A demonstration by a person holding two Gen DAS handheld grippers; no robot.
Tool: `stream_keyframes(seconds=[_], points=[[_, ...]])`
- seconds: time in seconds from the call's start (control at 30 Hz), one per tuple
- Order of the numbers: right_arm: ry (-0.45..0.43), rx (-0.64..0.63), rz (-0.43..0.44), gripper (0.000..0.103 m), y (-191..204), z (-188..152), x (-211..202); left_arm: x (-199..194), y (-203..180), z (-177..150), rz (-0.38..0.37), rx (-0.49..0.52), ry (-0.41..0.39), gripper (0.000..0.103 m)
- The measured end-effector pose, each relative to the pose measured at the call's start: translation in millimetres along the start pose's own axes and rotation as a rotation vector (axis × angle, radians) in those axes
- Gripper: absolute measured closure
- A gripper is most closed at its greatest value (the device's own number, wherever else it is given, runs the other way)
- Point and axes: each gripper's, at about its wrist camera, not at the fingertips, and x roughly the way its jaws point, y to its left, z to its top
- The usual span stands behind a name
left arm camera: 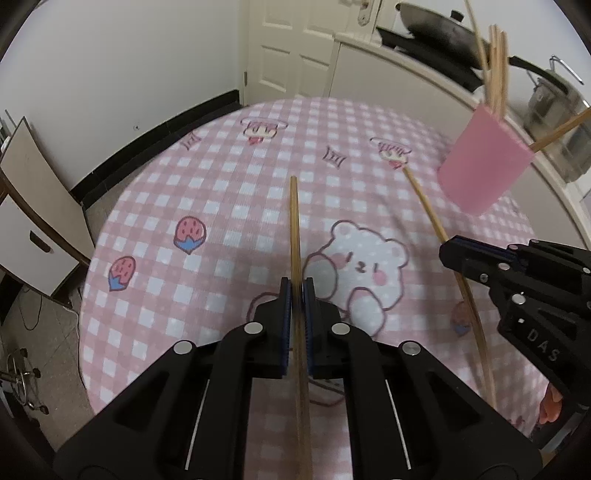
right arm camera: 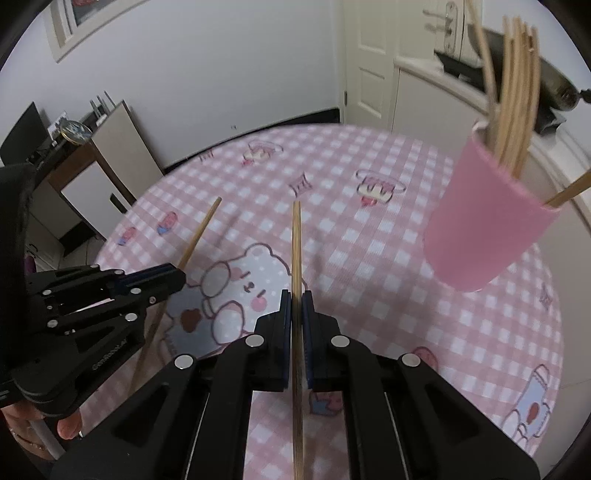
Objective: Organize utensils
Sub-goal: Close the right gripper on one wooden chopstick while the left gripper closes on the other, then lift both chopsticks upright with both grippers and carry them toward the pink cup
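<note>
In the left wrist view my left gripper (left arm camera: 297, 286) is shut on a wooden chopstick (left arm camera: 294, 221) that points away over the table. The same gripper (right arm camera: 181, 277) and its chopstick (right arm camera: 201, 232) appear at the left of the right wrist view. My right gripper (right arm camera: 296, 295) is shut on another chopstick (right arm camera: 296, 243), held above the cloth. It also shows at the right of the left wrist view (left arm camera: 445, 251), clamping its chopstick (left arm camera: 428, 206). A pink cup (right arm camera: 487, 229) with several chopsticks in it stands at the far right of the table (left arm camera: 484, 162).
A round table carries a pink checked cloth (left arm camera: 221, 184) with bear and strawberry prints. A white counter (left arm camera: 406, 62) with a wok (left arm camera: 439, 33) and a metal pot (left arm camera: 554, 99) runs behind the cup. A cabinet (left arm camera: 33, 229) stands left, with cables on the floor.
</note>
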Motion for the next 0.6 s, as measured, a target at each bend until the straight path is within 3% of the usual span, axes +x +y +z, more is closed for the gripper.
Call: stream_keyframes(seconds=[0.4, 0.6], points=[[-0.209, 0.007, 0.0, 0.099, -3.0, -3.1, -90.1, -88.4, -23.7, 1.0, -0.069, 0.01, -0.177, 0.096], [-0.296, 0.016, -0.021, 0.099, -11.6, -13.1, -116.5, -129.7, -38.7, -2.6, -0.112, 0.023, -0.291, 0.096]])
